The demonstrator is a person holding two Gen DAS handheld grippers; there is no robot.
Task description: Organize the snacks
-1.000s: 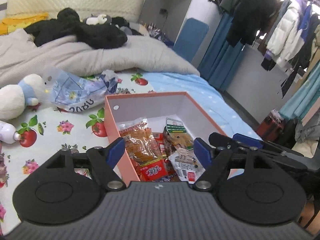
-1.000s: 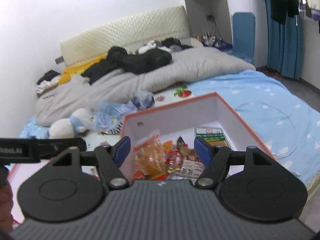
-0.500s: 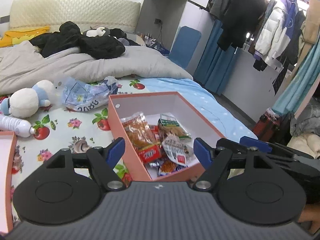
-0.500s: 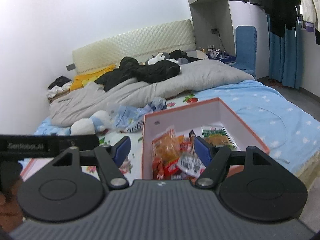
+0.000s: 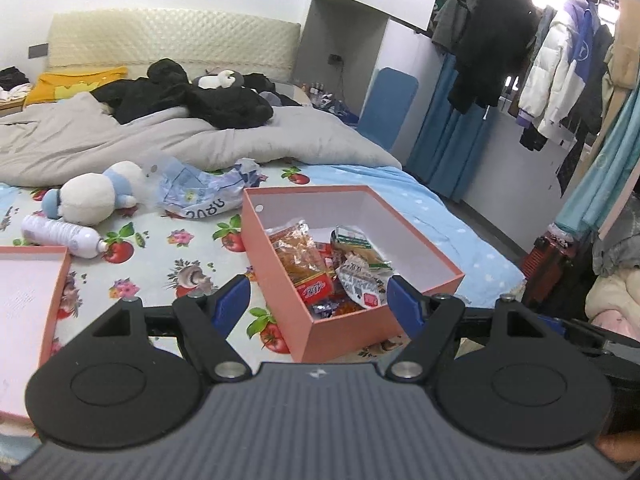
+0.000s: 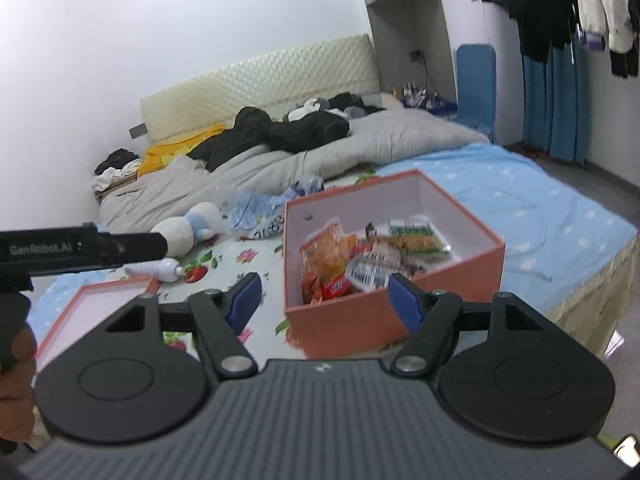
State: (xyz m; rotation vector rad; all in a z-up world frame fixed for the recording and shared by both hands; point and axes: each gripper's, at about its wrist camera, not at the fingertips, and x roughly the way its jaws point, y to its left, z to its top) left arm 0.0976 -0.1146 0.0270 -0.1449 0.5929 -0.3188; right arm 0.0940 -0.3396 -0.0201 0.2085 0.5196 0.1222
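A salmon-pink cardboard box (image 5: 344,332) stands open on the bed, holding several snack packets (image 5: 304,256), among them an orange bag and a green-labelled pack. My left gripper (image 5: 318,300) hovers short of the box's near corner, open, with nothing between its blue fingertips. In the right wrist view the same box (image 6: 360,320) and snacks (image 6: 332,256) lie ahead of my right gripper (image 6: 325,296), also open and holding nothing. The box's lid (image 6: 100,308) lies upturned to the left. The left gripper's black body (image 6: 80,248) crosses the left edge of that view.
A white-and-blue plush toy (image 5: 92,196), a white bottle (image 5: 60,236) and a crumpled plastic bag (image 5: 200,192) lie on the flowered sheet behind the box. A grey duvet (image 5: 120,144) with black clothes covers the far bed. Coats (image 5: 560,72) hang at right; the bed edge (image 6: 592,280) drops off right.
Both grippers have drawn back from the box, which now looks smaller and farther ahead. The lid has come into view at the left. Neither gripper's jaws have changed.
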